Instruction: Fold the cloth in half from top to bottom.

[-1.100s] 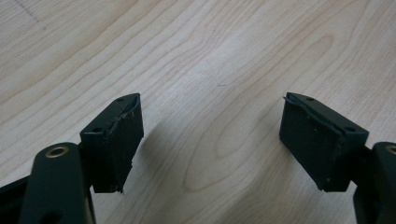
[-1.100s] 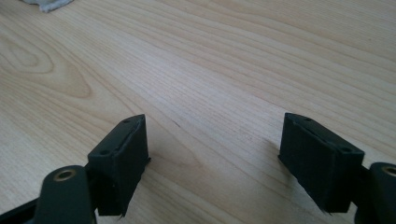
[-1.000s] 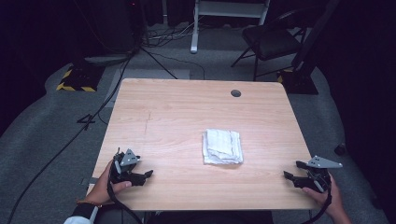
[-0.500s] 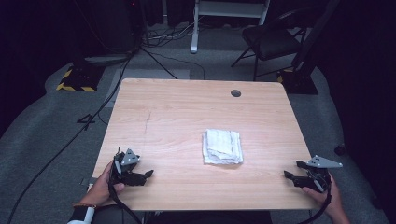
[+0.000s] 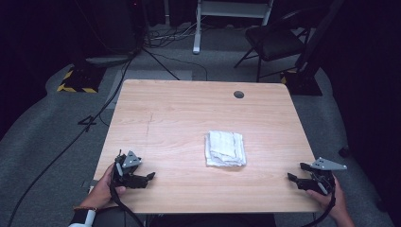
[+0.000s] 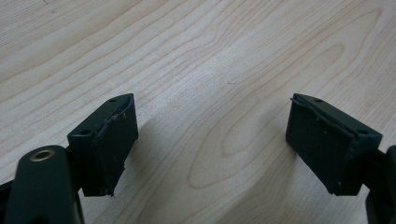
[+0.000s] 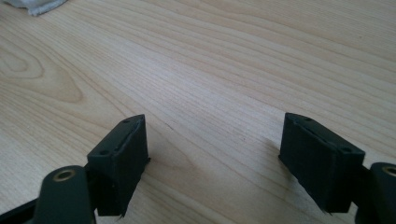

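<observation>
A folded white cloth (image 5: 225, 148) lies flat on the wooden table (image 5: 189, 113), right of its middle. My left gripper (image 5: 150, 177) rests near the front left corner, held by a hand, pointing right toward the cloth but well short of it. Its jaws stand open over bare wood in the left gripper view (image 6: 212, 140). My right gripper (image 5: 293, 178) sits at the front right edge, pointing left, also apart from the cloth. It is open with nothing between its jaws (image 7: 212, 158). A corner of the cloth (image 7: 39, 5) peeks in at the top left of the right gripper view.
A round cable hole (image 5: 239, 94) sits near the table's far edge. Beyond the table stand a black chair (image 5: 274, 40), a white frame (image 5: 231, 9) and cables on the grey floor. A yellow-and-black striped base (image 5: 78, 80) lies at the far left.
</observation>
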`<state>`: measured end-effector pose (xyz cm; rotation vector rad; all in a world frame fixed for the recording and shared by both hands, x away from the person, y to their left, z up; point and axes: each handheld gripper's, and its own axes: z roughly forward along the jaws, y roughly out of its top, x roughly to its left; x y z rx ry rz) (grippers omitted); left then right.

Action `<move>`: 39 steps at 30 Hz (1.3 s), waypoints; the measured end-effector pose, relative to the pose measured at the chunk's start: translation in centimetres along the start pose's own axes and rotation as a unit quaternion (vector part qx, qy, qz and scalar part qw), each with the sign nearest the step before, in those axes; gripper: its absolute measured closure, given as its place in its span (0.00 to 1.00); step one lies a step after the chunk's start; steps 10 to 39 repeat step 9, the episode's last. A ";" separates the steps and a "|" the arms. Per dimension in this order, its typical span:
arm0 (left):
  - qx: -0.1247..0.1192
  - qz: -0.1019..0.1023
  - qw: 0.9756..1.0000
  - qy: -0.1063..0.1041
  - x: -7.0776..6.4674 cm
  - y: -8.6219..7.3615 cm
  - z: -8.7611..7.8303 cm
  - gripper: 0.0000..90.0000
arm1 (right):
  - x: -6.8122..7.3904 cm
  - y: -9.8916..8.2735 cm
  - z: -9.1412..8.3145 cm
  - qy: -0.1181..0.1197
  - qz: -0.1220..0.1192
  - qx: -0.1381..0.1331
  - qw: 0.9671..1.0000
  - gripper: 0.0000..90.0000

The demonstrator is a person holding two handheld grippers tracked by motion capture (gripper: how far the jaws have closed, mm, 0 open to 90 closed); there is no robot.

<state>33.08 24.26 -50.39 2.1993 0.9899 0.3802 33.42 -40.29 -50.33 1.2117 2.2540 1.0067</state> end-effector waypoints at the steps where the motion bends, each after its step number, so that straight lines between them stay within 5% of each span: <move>1: 0.000 0.000 1.000 0.000 0.0 0.0 0.0 0.19 | 0.0 0.0 0.0 0.000 0.000 0.000 1.000 0.27; 39: 0.001 0.002 1.000 0.000 0.0 0.0 0.0 0.19 | 0.0 0.0 0.0 0.000 0.000 0.000 1.000 0.26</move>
